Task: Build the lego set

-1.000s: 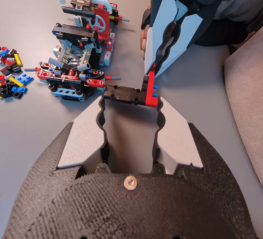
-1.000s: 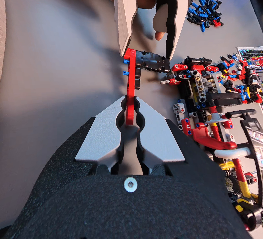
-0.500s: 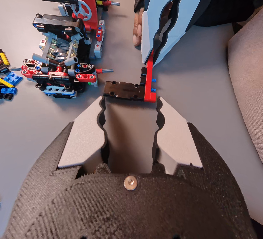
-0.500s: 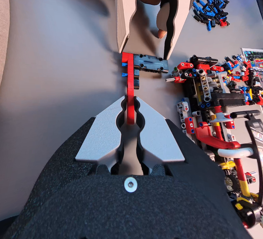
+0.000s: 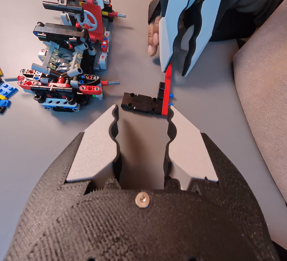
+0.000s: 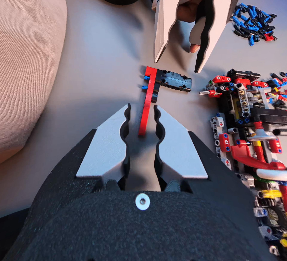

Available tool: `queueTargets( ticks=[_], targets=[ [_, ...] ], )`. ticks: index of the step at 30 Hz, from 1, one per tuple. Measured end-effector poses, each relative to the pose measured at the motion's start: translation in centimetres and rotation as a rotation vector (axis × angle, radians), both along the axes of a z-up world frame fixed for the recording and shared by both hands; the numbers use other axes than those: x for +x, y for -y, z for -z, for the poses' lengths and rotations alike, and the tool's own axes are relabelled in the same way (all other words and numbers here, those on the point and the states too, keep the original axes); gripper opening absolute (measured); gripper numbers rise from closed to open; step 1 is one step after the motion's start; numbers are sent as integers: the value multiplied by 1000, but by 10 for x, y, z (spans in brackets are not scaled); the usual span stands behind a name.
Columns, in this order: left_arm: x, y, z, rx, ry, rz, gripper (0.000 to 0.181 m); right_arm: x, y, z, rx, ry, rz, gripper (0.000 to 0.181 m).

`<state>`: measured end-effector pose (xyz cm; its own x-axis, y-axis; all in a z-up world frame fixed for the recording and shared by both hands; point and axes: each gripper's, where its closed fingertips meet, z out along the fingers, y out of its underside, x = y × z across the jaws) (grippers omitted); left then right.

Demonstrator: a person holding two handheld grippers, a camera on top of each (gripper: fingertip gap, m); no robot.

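Both claws are now standing released, the right claw point(image 6: 142, 107) having let go of the red strip point(image 6: 146, 102) it was clenching earlier, leaving the red-and-black piece point(image 5: 149, 100) lying mid-frame on the grey table point(image 5: 23, 144) before the left claw point(image 5: 142, 109), beside the half-built car point(image 5: 68, 43).
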<state>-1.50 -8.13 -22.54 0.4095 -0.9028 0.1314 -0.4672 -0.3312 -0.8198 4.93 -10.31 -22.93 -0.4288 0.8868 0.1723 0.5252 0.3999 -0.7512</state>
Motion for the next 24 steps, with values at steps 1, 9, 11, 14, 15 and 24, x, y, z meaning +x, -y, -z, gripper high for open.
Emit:
queueTargets(
  ticks=[1, 9, 11, 14, 15, 24],
  targets=[
    [-1, -1, 0, 5, -1, -5, 61, 1, -2, -7, -39, -19, 10, 34],
    [-17, -26, -8, 82, -14, -151, 63, 70, -124, -89, 4, -221, 440, 52],
    [-20, -31, -8, 89, -18, -179, 63, 94, -145, -80, 24, -145, 509, 57],
    [-25, -36, -7, 96, -35, -215, 63, 111, -164, -60, 22, -37, 536, 60],
    [-27, -37, -7, 102, -40, -223, 63, 113, -168, -54, 17, -6, 534, 61],
    [-36, -45, -6, 103, -45, -279, 63, 90, -197, -20, -65, 124, 427, 82]
  ],
)
